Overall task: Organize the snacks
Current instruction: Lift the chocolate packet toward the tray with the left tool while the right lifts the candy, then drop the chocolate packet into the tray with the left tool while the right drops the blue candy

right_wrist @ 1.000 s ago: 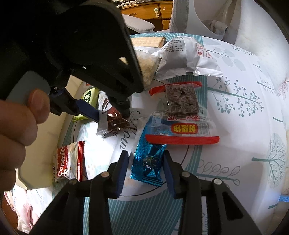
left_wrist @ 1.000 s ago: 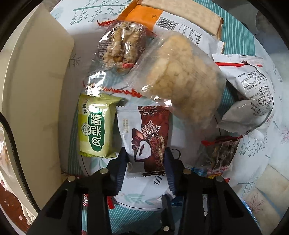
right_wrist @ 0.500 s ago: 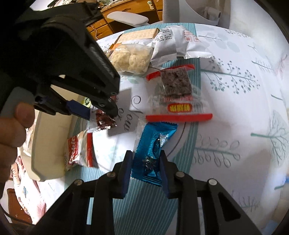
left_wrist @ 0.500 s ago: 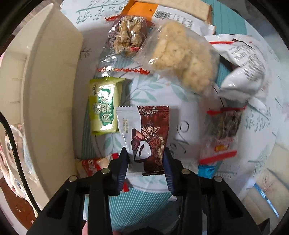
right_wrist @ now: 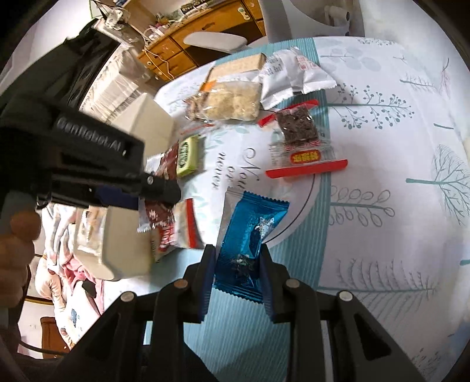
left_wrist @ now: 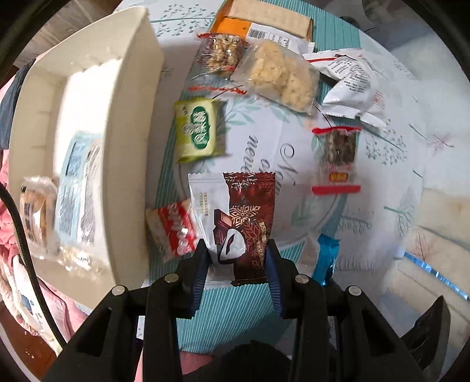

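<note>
My left gripper [left_wrist: 236, 252] is shut on a dark red and white chocolate packet [left_wrist: 241, 217], held off the table beside a cream tray [left_wrist: 129, 123]. The tray holds a pale blue packet [left_wrist: 77, 188] and another clear-wrapped snack. My right gripper [right_wrist: 236, 258] is shut on a blue foil packet [right_wrist: 249, 232], lifted above the tablecloth. In the right wrist view the left gripper [right_wrist: 155, 188] shows at the left with the red packet [right_wrist: 155, 217] hanging from it. A green packet [left_wrist: 198, 130] and a red cookie packet [left_wrist: 173, 232] lie near the tray.
Loose snacks lie on the patterned tablecloth [right_wrist: 396, 147]: a rice-cake bag [left_wrist: 282, 79], a walnut packet [left_wrist: 221, 54], white packets [left_wrist: 349, 85], a dark bar in a red-edged wrapper [left_wrist: 339, 158], an orange-backed cracker pack [left_wrist: 264, 17]. A desk and chair stand beyond the table.
Both grippers rose with their packets. The left one moved toward the tray, whose inside now shows. The right gripper closed tighter on the blue packet and lifted it off the cloth.
</note>
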